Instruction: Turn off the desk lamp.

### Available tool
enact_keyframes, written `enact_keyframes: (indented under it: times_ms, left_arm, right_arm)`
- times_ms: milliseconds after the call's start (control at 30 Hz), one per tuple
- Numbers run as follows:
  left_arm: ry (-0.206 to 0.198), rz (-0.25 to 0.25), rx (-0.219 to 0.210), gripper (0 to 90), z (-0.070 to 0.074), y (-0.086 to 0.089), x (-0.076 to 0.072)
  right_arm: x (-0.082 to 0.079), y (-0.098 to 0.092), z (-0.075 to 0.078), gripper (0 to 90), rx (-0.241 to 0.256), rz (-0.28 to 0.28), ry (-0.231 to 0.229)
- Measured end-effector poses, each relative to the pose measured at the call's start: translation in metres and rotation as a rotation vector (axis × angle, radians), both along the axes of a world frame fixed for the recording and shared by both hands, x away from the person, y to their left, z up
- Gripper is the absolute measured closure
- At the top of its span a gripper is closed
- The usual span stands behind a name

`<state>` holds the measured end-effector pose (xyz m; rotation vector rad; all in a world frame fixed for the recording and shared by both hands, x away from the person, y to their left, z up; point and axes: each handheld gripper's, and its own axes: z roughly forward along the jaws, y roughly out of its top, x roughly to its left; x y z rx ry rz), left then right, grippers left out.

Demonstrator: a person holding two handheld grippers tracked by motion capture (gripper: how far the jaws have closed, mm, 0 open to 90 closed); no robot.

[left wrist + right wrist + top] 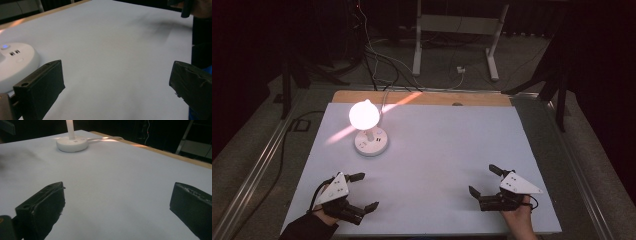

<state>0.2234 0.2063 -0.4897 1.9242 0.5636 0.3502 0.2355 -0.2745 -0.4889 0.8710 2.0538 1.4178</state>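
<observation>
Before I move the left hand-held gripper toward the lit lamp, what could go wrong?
1. The lamp looks top-heavy: a glowing head on a thin stem over a small round base; a nudge might tip it.
2. Its cable runs off the table's far edge; snagging could drag it.
3. Glare may hide the base buttons from the left hand-held gripper.

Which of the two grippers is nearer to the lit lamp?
The left gripper: the lamp stands on its side of the table, far from the right gripper.
</observation>
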Motion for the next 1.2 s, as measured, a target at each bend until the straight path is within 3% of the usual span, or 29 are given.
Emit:
enact_keyframes:
  times_ms: [100,367,733,933,1200]
  left_arm:
    - [-0.008,0.015,-0.011,0.4,0.005,-0.001,0.001]
    - [-0.015,0.042,0.012,0.4,0.011,-0.004,0.004]
    - [-0.014,0.083,-0.025,0.4,0.023,-0.005,0.015]
    - [-0.020,0.127,-0.038,0.4,0.029,-0.006,0.023]
    - [-0.010,0.198,-0.022,0.4,0.028,-0.012,0.035]
  right_arm:
    - [0.000,-0.001,0.001,0.0,0.014,-0.008,-0.002]
    - [-0.002,-0.002,0.002,0.0,0.025,-0.008,-0.008]
    - [-0.001,-0.001,0.000,0.0,0.023,-0.004,-0.002]
    - [-0.001,0.000,0.000,0.0,0.020,-0.002,0.002]
    - [-0.002,0.000,0.000,0.0,0.017,0.001,0.002]
